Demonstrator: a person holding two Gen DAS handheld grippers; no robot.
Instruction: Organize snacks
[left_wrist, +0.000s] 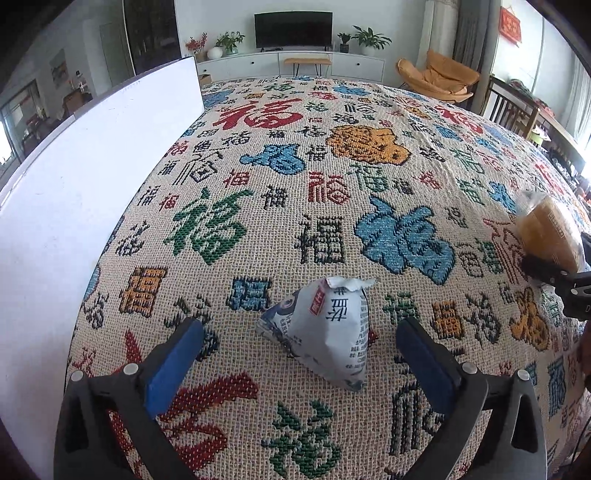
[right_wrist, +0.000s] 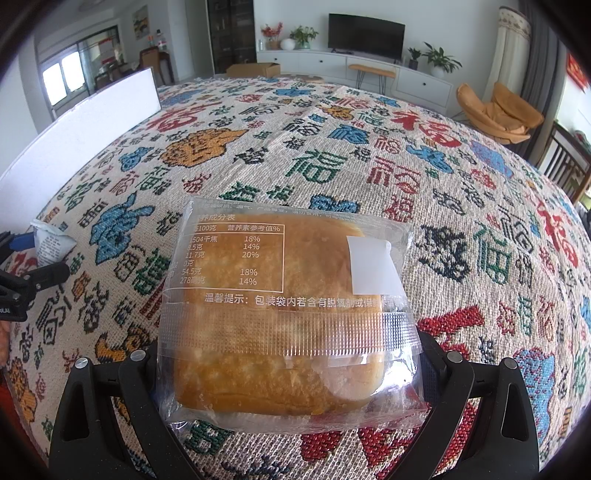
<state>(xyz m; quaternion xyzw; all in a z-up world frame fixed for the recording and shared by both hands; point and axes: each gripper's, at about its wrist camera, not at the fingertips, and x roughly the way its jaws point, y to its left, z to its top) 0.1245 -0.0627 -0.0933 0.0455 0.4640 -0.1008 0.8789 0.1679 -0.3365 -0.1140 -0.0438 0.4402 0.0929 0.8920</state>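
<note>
— What did your left claw (left_wrist: 299, 363) have?

— Nothing. Its blue pads (left_wrist: 173, 365) stood wide apart, released, and the little white snack packet (left_wrist: 325, 328) sat between them on the patterned cloth (left_wrist: 332, 206) covering the bench, touching neither pad. It stood upright, its crimped top pointing away from me.

— And the right one?

— My right claw (right_wrist: 291, 369) was clenched on a bread pack (right_wrist: 280, 314), a clear wrapper with a golden loaf inside. The black fingers pressed its near end from both sides, and the far end with the printed nutrition table stuck out ahead, over the cloth.

— Were the two near each other?

— The packet lay off to the left of the bread, apart from it. A white board (left_wrist: 74, 206) stood along the left edge of the bench. Beyond that were the white cabinet (right_wrist: 369, 70) with the television (right_wrist: 365, 35), and an orange chair (right_wrist: 495, 110).
</note>
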